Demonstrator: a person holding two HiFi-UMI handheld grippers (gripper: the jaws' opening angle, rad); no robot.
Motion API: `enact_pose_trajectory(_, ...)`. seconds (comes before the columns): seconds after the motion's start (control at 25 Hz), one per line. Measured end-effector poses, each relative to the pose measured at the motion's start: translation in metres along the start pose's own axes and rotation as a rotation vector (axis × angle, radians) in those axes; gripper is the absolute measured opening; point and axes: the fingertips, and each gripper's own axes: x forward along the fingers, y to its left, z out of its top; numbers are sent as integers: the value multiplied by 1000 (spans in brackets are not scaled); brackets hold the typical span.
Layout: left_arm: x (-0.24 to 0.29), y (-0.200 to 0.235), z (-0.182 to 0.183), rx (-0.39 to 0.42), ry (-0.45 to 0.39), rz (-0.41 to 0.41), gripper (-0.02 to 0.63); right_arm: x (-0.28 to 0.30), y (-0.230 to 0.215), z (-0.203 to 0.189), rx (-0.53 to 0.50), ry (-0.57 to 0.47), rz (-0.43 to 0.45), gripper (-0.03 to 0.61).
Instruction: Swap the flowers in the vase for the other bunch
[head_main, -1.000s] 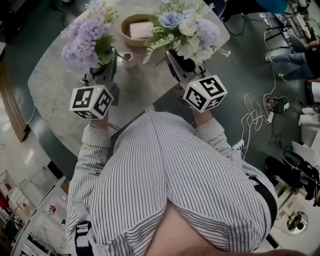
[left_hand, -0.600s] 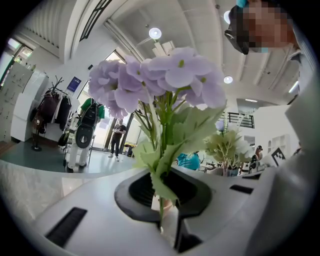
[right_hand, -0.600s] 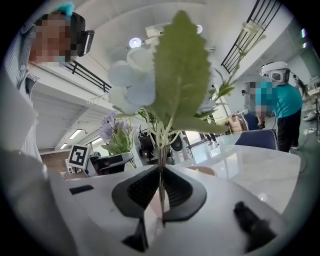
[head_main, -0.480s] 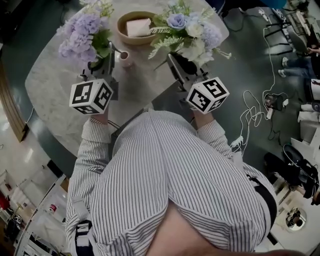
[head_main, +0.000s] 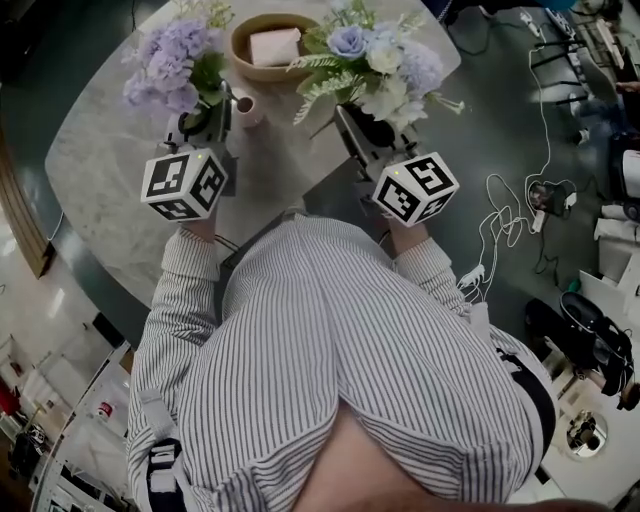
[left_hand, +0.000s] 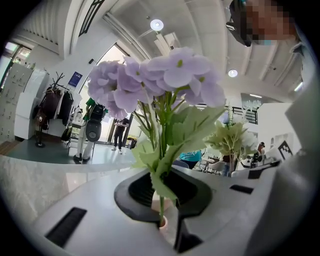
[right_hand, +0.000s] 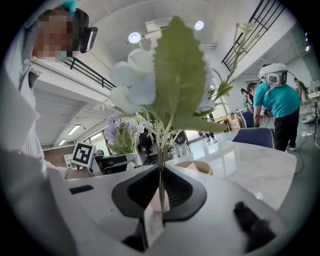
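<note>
My left gripper (head_main: 219, 104) is shut on the stems of a purple hydrangea bunch (head_main: 168, 70), which stands upright above the jaws (left_hand: 165, 80). My right gripper (head_main: 350, 116) is shut on the stem of a blue-and-white bunch (head_main: 372, 58) with big green leaves (right_hand: 177, 75). A small pink vase (head_main: 248, 108) stands on the marble table between the two grippers, just right of the left jaws, with no flowers in it. In the left gripper view a pale pink shape shows low behind the stem (left_hand: 161, 200); I cannot tell if it is the vase.
A wooden bowl (head_main: 243, 58) holding a folded pale cloth sits behind the vase. The round marble table (head_main: 110, 170) ends close in front of the person's striped shirt. Cables and bags lie on the floor at right (head_main: 520, 225). People stand beyond the table (right_hand: 277, 107).
The left gripper with the purple bunch has edged slightly lower and closer to the vase. The right gripper and its bunch have stayed put.
</note>
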Motion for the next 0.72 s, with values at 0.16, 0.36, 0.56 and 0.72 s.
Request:
enact_pose_trajectory(0.16,5,-1,-7,17,41,7,48,-2,-1,-2,6,4,12,34)
enact_pose_trajectory(0.36,13,4,-25,-8,96,1,48,4,-7,-10,28,26,9,34)
enact_pose_trajectory(0.56,9,2,-31,-7,118,-6,48,2,-8,-12,34,36,3,34)
enact_pose_trajectory(0.72,8,-2,-33,-2,123,-33,48,1,-8,-13,44,41,4,34)
